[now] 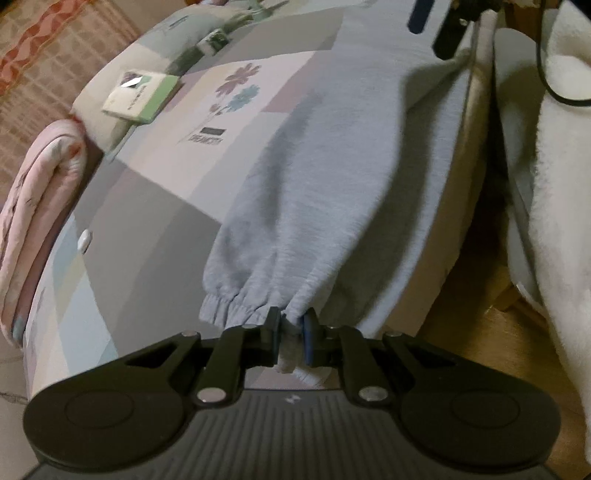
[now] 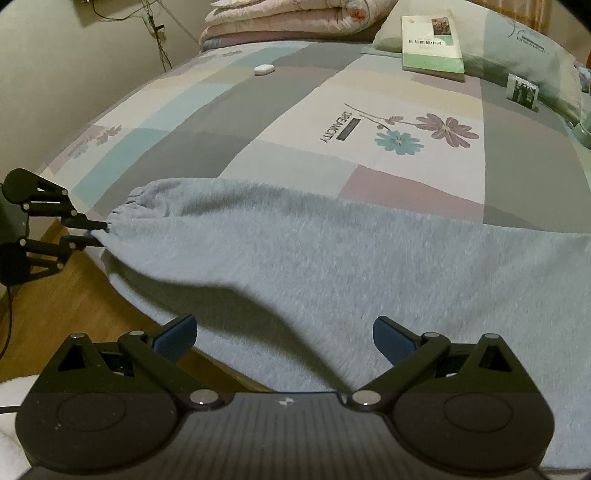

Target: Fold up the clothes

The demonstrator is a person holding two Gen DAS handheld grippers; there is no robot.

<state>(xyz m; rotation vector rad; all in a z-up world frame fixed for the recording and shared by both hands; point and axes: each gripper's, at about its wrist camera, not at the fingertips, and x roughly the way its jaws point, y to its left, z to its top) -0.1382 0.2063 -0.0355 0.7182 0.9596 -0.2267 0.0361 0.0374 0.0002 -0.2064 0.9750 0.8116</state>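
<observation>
Your garment (image 2: 332, 266), pale blue fleece, lies along the near edge of the bed (image 2: 229, 122), its elastic cuff (image 1: 236, 306) at one end; a book (image 2: 430, 40) rests on a pillow (image 2: 524, 51) at the far side, a small white case (image 2: 264, 69) sits on the patchwork sheet, and a folded pink quilt (image 2: 295, 18) is stacked at the bed's far corner; nothing lies on the garment itself; a white blanket (image 1: 554, 184) hangs just beside the bed, over wooden floor (image 2: 44, 295). Your left gripper (image 1: 290, 334) tilts down at the bed's edge, its fingers (image 1: 273, 332) pinching the gathered cuff; your right gripper (image 2: 282, 338) hovers over the garment's middle, tilted down, fingers (image 2: 177, 336) spread wide with nothing between them.
</observation>
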